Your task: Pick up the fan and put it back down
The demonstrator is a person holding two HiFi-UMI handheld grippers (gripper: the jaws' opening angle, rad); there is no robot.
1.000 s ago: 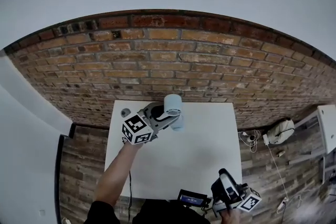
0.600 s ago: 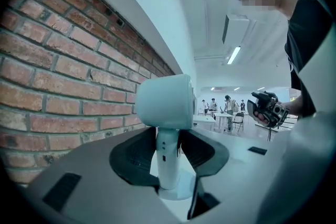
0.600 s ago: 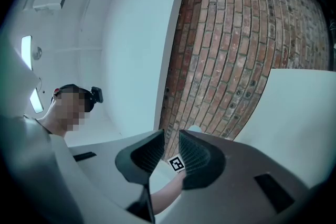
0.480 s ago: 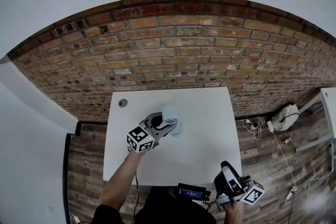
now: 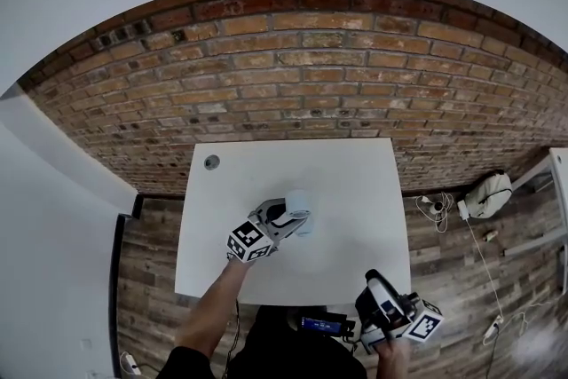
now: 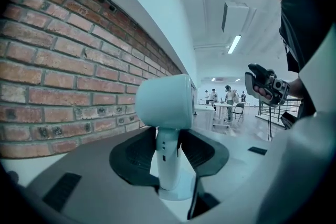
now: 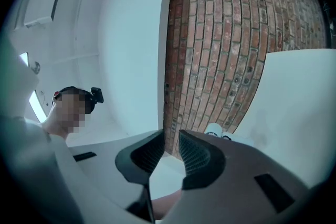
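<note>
A small pale blue fan (image 5: 298, 202) with a boxy head and a slim white stem stands upright over the middle of the white table (image 5: 355, 182). My left gripper (image 5: 288, 217) is shut on that stem. In the left gripper view the fan (image 6: 164, 102) fills the centre, and the dark pads (image 6: 195, 152) of the left gripper (image 6: 168, 152) press on both sides of the stem just above its round base. I cannot tell whether the base touches the table. My right gripper (image 5: 376, 293) hangs off the table's near right edge; the right gripper (image 7: 170, 152) has its jaws nearly together with nothing between them.
A small round grey fitting (image 5: 211, 161) sits in the table's far left corner. A brick wall (image 5: 293, 75) rises behind the table. On the wooden floor to the right lie a white bag (image 5: 493, 191) and cables (image 5: 433, 209). A dark device (image 5: 319, 324) sits at the person's waist.
My left gripper has come down and toward the near side with the fan in its grip, from the table's far edge to its middle. The right gripper has shifted only slightly.
</note>
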